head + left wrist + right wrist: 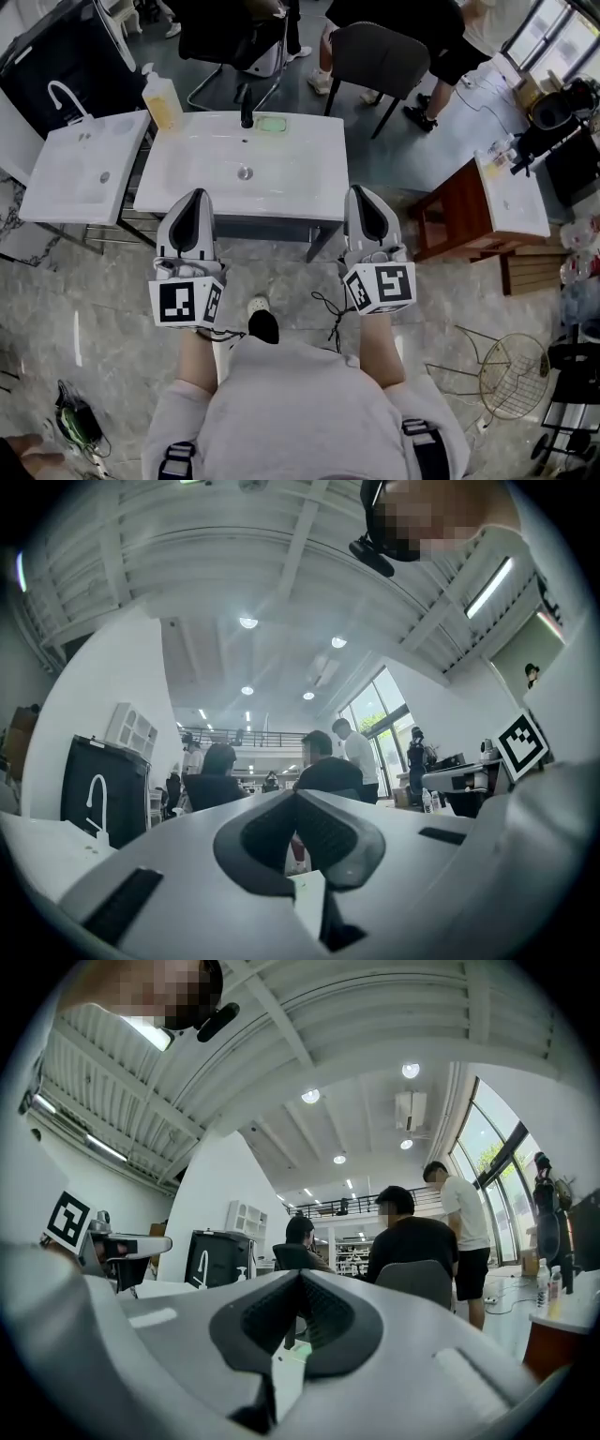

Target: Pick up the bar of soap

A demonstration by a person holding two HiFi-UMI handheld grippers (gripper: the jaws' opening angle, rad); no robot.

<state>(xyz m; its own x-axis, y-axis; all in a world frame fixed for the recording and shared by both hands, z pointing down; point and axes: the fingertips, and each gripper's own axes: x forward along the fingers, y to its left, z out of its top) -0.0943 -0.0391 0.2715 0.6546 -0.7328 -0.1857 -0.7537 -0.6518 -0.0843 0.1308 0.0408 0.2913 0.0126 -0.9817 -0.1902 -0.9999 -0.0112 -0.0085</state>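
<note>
The bar of soap is pale green and lies on the back ledge of the white sink, just right of the black faucet. My left gripper hovers over the sink's front left edge with its jaws together and nothing between them. My right gripper is just off the sink's front right corner, also shut and empty. Both stand well short of the soap. In the left gripper view the left gripper shows closed tips, as does the right gripper in the right gripper view.
A yellow soap dispenser bottle stands at the sink's back left corner. A second white sink sits to the left. Seated people and chairs are behind the sink. A wooden stand and a wire basket are at the right.
</note>
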